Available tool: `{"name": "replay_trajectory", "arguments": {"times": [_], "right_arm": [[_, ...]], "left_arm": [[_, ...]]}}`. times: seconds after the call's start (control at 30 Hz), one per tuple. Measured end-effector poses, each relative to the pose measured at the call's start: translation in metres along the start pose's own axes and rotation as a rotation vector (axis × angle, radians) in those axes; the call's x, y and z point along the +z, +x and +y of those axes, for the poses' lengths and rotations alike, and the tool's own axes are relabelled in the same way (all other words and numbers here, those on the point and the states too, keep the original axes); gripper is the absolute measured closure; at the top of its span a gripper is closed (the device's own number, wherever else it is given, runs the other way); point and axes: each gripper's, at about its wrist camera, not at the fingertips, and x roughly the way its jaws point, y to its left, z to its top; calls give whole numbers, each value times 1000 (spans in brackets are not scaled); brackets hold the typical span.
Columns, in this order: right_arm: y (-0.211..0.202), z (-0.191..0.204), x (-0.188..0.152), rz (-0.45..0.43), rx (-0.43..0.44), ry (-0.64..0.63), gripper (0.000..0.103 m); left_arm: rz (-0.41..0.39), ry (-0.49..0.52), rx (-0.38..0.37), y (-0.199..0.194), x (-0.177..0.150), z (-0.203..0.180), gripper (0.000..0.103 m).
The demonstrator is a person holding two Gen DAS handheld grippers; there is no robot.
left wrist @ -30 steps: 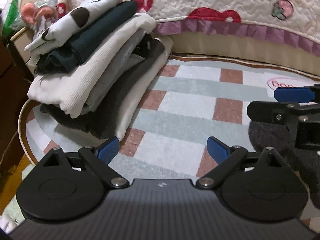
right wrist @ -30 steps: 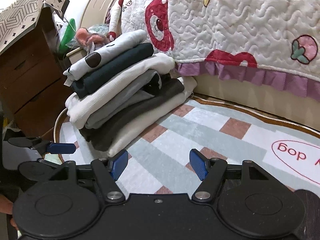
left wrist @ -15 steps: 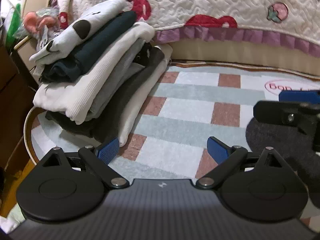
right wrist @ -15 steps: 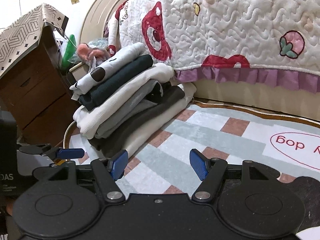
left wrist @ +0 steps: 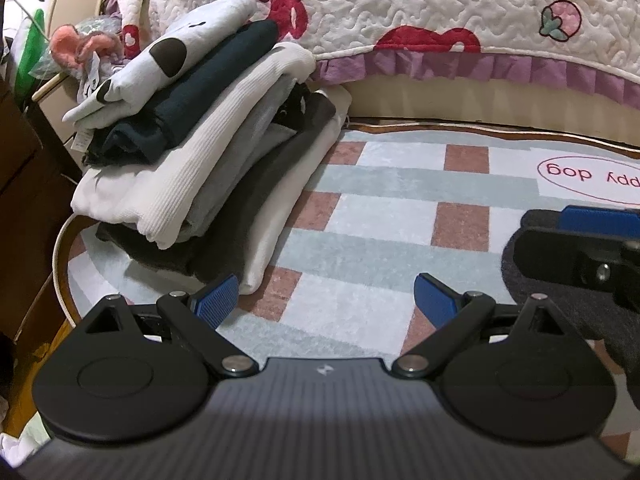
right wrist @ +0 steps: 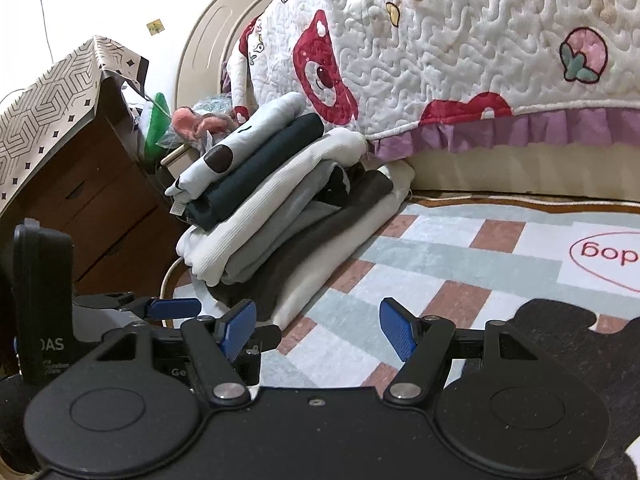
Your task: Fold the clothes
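A leaning stack of folded clothes (left wrist: pixel 208 152) stands on the checked rug at the left, against the bed; it also shows in the right wrist view (right wrist: pixel 288 208). A dark grey garment (left wrist: pixel 560 304) lies flat on the rug at the right, also seen in the right wrist view (right wrist: pixel 560 332). My left gripper (left wrist: pixel 326 300) is open and empty above the rug, right of the stack. My right gripper (right wrist: pixel 318 326) is open and empty above the rug, left of the dark garment; its side shows in the left wrist view (left wrist: pixel 592 236).
A bed with a white quilt (left wrist: pixel 440 8) and purple frill runs along the back. A brown wooden cabinet (right wrist: pixel 92 208) stands left of the stack, with a patterned cloth (right wrist: pixel 52 96) on top. The checked rug (left wrist: pixel 400 216) covers the floor.
Both grippers have drawn back and risen a little, so the stack and bed look farther. Both stay open and empty.
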Motion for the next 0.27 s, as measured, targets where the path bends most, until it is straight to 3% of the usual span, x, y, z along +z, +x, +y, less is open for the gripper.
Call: {"name": "replay_trajectory", "arguments": {"times": [0.27], "right_arm": [[-1,4,-3,-24,18,-9,30]], "left_arm": [[-3,16,4,-2,0,-2,6]]}}
